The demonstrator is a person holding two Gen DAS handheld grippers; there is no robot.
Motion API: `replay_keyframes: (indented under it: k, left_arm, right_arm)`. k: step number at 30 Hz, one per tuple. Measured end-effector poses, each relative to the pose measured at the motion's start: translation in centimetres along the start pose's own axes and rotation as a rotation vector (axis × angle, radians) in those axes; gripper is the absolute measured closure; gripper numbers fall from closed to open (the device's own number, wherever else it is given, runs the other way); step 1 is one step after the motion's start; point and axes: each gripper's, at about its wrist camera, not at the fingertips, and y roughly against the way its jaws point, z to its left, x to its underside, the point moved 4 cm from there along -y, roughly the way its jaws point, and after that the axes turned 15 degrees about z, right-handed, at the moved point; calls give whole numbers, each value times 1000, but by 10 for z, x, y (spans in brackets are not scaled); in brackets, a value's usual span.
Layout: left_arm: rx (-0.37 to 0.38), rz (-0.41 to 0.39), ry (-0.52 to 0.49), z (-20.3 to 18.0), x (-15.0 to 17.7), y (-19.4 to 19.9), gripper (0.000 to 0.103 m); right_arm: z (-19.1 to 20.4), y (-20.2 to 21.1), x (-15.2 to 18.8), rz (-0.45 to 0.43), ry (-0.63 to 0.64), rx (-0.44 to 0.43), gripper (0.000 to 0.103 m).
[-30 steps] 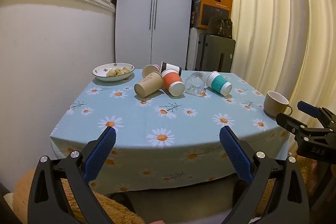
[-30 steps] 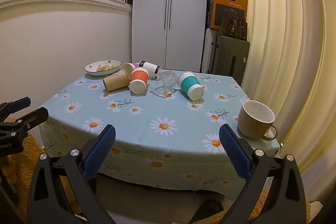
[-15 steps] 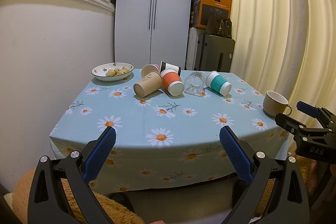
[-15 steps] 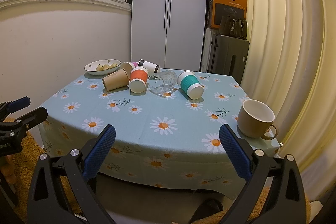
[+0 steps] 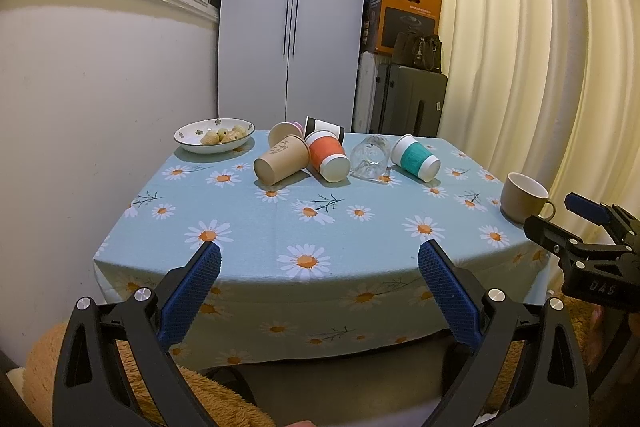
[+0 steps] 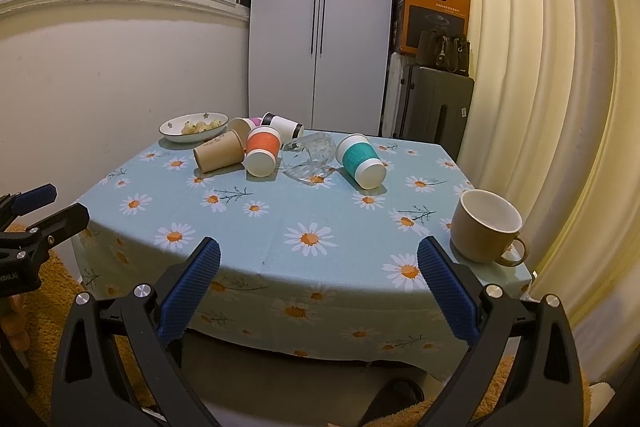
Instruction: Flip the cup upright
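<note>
At the far left of the bench (image 5: 240, 235), near the wall, a white bowl (image 5: 215, 135) held small pale pieces of food. Next to it began a row of cups lying on their sides: a brown paper cup (image 5: 282, 160), mouth turned toward the near-left; a pink-trimmed cup (image 5: 285, 131) and a black-and-white cup (image 5: 323, 125) behind it; then an orange cup (image 5: 327, 155) touching the brown one, its white mouth end facing the front edge. Just beside that lay a clear glass (image 5: 370, 158), tipped over, and then a teal cup (image 5: 415, 157), its long axis running from far-left to near-right. Well apart from the row, at the near-right corner, a tan mug (image 6: 485, 225) already stood upright.

The left tool (image 5: 319, 281) hung short of the bench's front edge, jaws spread wide, holding nothing. The right tool (image 6: 318, 281) hung the same way, equally wide and empty, a little further right.

All the toppled cups lay ahead and across the bench from both tools, none within reach yet. Judging by position, the left tool was nearer the brown and orange cups, the right nearer the teal cup and the glass. Which cup was meant could not be told. A grip would probably need to close across a cup's side wall, square to its long axis.
</note>
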Motion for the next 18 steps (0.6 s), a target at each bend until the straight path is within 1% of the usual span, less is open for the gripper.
replay_keyframes:
  k: [18]
  left_arm:
    - [5,1,2,1,1,1,7]
  right_arm:
    - [0,0,-1,5,0,0,5]
